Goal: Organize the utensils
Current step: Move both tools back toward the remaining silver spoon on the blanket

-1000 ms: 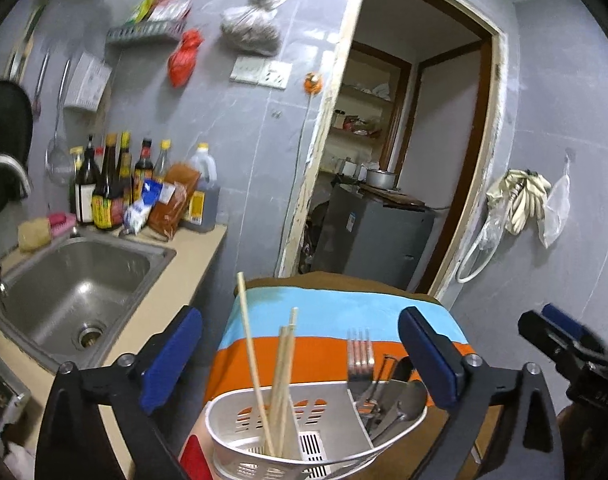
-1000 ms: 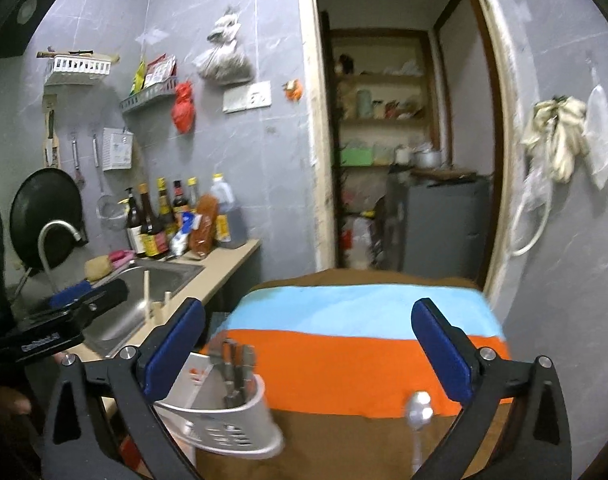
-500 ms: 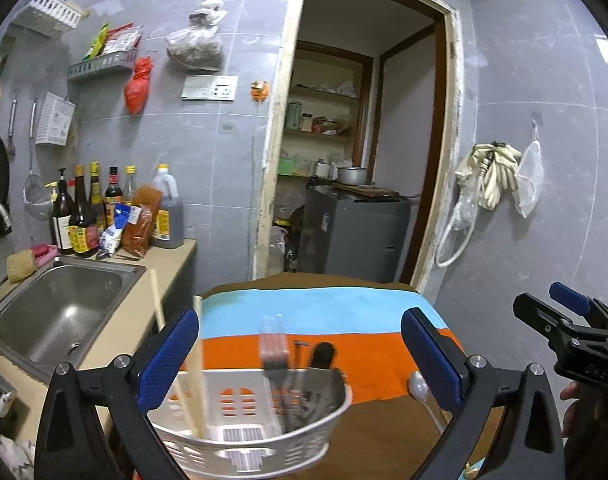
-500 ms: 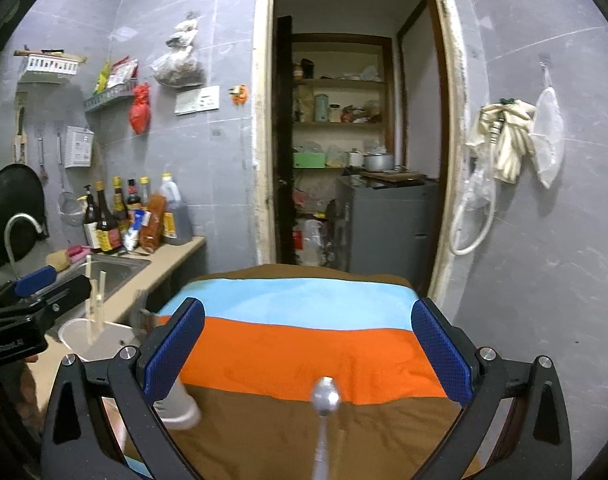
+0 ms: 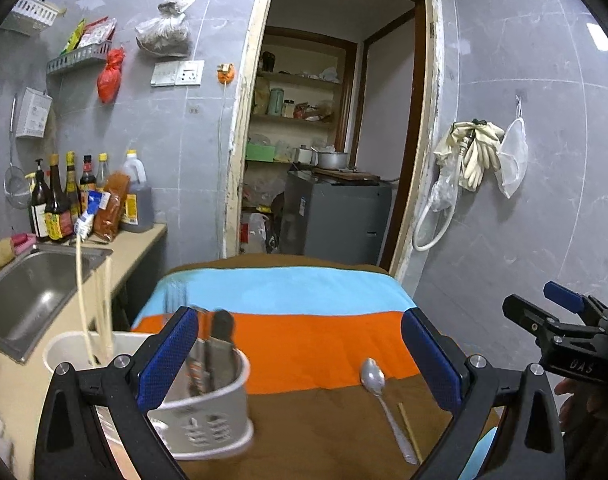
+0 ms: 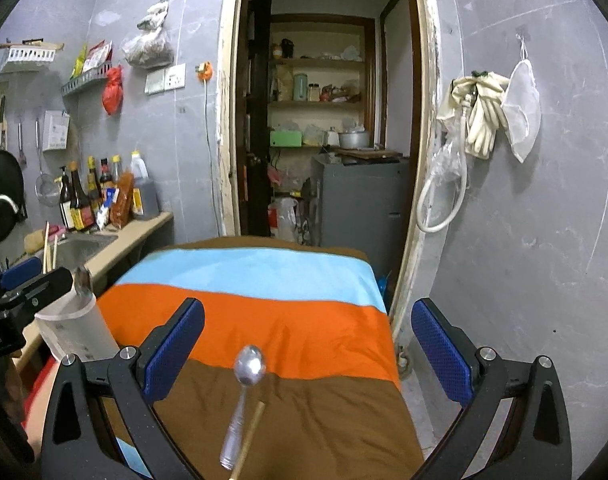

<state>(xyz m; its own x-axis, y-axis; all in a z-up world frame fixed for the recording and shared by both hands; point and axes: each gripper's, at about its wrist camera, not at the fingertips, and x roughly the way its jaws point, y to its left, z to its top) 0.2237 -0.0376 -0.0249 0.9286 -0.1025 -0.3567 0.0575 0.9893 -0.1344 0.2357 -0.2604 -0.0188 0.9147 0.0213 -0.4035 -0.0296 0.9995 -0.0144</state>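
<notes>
Left gripper [image 5: 300, 354] jaws spread wide, nothing between the blue pads; its left pad sits in front of the white utensil caddy [image 5: 208, 420], which stands on the brown band of the striped cloth [image 5: 288, 292] at the table's left edge, next to the counter with the sink [image 5: 28, 292]. Caddy holds pale chopsticks [image 5: 89, 300] standing tilted in the left compartment and dark-handled cutlery [image 5: 220, 356] in the right one, blurry, exact pieces hard to tell. Right gripper [image 6: 308, 344] also spread wide and empty, hovering over the cloth above a metal spoon [image 6: 244, 384] that lies bowl away from the camera on the brown band, just at the orange stripe's edge. A single loose chopstick [image 6: 250, 432] lies right beside the spoon handle, nearly parallel, to its right; contact unclear. In the left wrist view the same spoon [image 5: 384, 404] and chopstick [image 5: 408, 428] lie well apart from the caddy, toward the right pad. Bottles [image 5: 60, 196] line the counter's back against the grey tile wall; open doorway behind the table.
</notes>
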